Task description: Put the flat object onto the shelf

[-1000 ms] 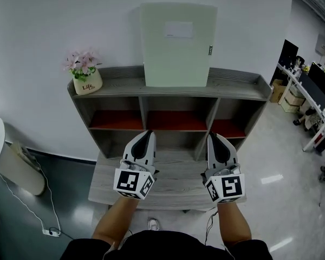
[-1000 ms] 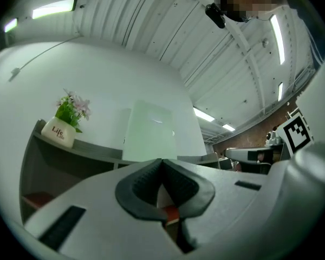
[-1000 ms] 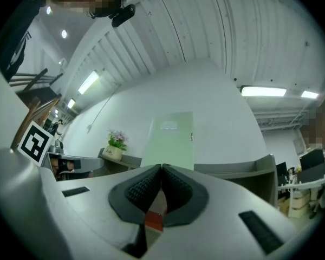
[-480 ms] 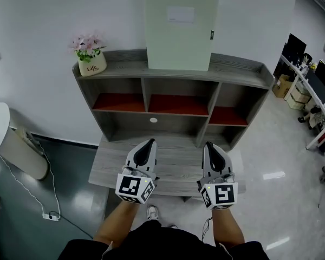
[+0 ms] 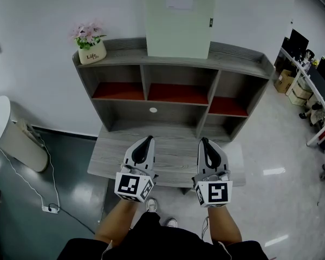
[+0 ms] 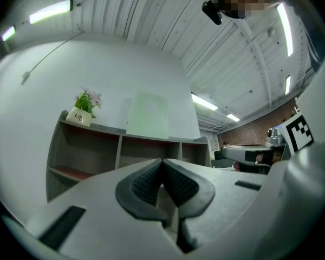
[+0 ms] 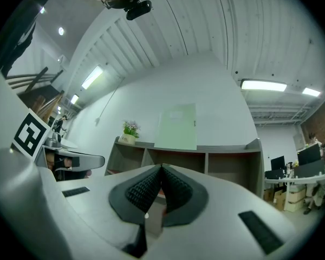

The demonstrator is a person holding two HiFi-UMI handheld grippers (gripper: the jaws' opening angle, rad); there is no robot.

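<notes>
The grey shelf (image 5: 235, 64) carries the pale green flat object (image 5: 179, 20) upright on its top board, leaned against the wall for support. Over the surface (image 5: 173, 158) we hold our left gripper (image 5: 147, 140) and right gripper (image 5: 204, 141), both closed tight and empty, the job apparently done.

shelf (image 5: 235, 60): stands on the grey surface (image 5: 170, 151)
shelf top: pale-green flat panel (image 5: 179, 23) upright at mid-shelf; flower pot (image 5: 92, 51) at its left end
</notes>
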